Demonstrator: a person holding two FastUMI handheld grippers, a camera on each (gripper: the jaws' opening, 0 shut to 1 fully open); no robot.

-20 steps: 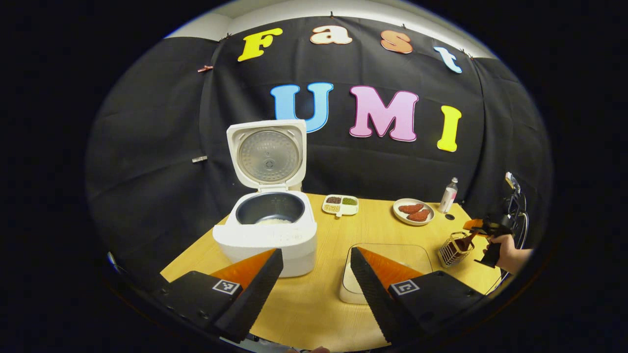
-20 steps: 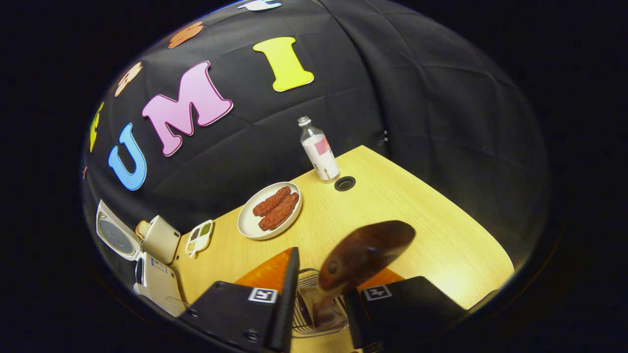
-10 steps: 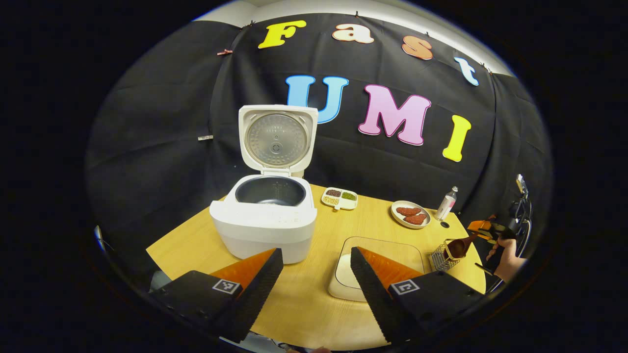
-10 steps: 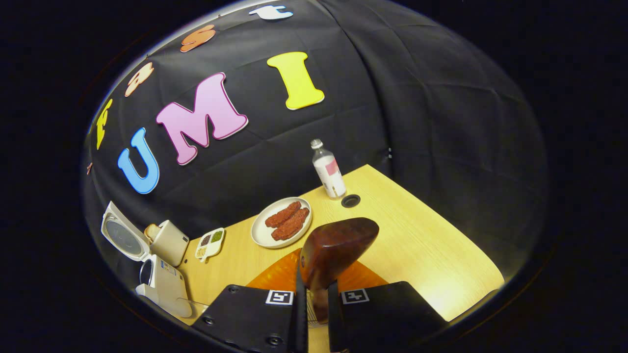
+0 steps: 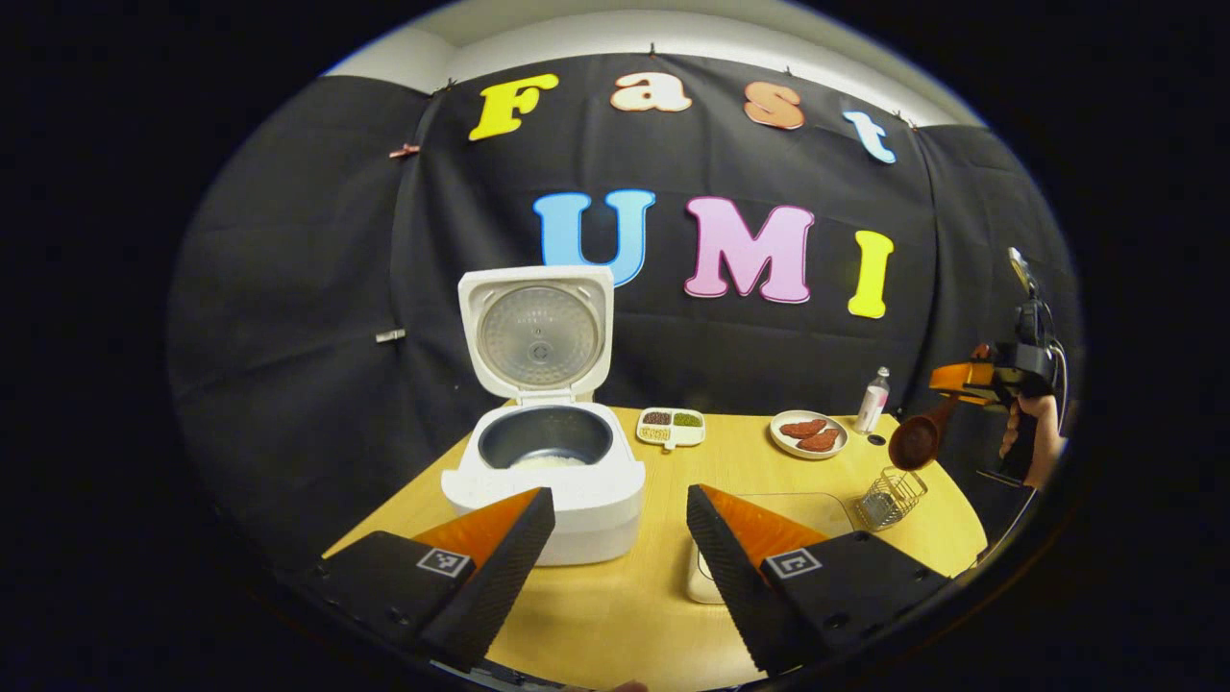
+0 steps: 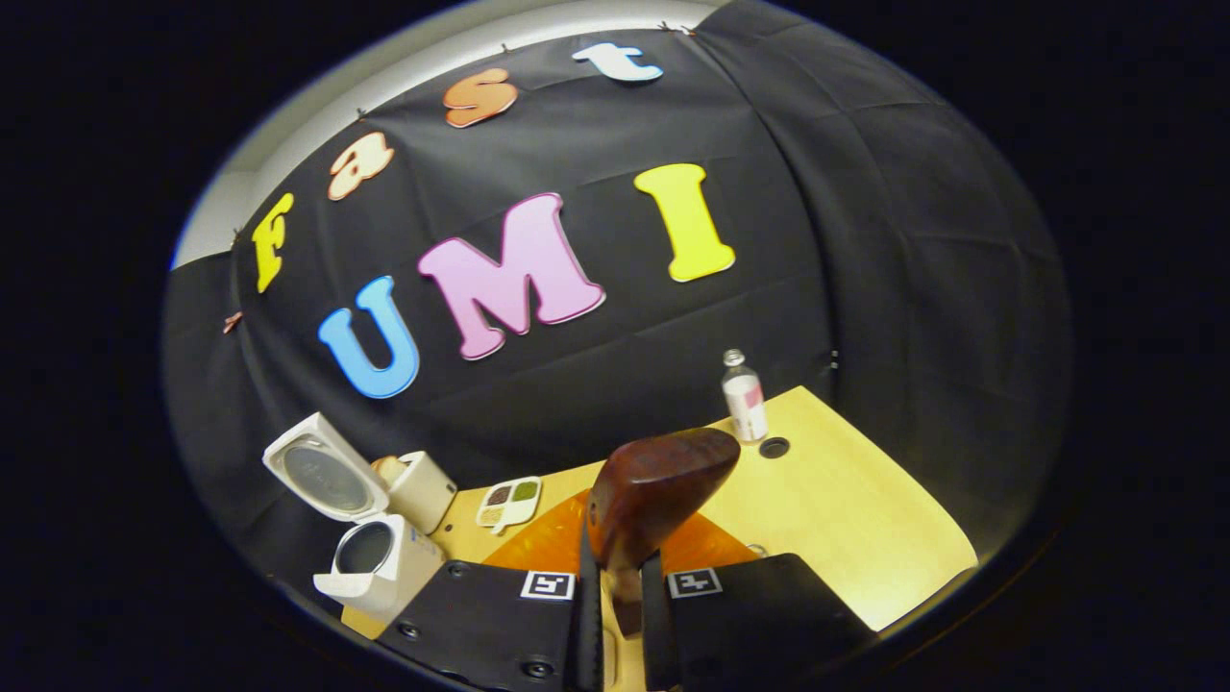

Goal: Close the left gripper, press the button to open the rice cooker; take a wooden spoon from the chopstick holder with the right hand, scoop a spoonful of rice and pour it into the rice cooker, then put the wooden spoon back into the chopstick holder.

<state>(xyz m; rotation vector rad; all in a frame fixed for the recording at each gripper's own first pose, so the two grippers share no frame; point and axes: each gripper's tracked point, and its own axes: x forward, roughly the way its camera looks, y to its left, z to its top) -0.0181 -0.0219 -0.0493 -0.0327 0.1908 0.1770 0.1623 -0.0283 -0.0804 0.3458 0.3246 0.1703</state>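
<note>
Two grippers: right gripper point(image 6: 615, 615) clamping wooden spoon point(image 6: 663, 485); left gripper point(image 5: 615, 538) gaping. Advise carrying spoon level toward rice tray point(image 5: 817, 514) at 5 o'clock from rice cooker point(image 5: 548, 471).

There was one cooker point(image 5: 546, 481), one spoon point(image 5: 918, 439), one wire holder point(image 5: 891, 498), one bottle point(image 5: 873, 399), one plate point(image 5: 808, 434) with two patties, one divided dish point(image 5: 672, 426) with four compartments, one tray point(image 5: 817, 509), and two grippers, left point(image 5: 615, 557) and right point(image 5: 971, 380), on or over one desk point(image 5: 653, 615).
</note>
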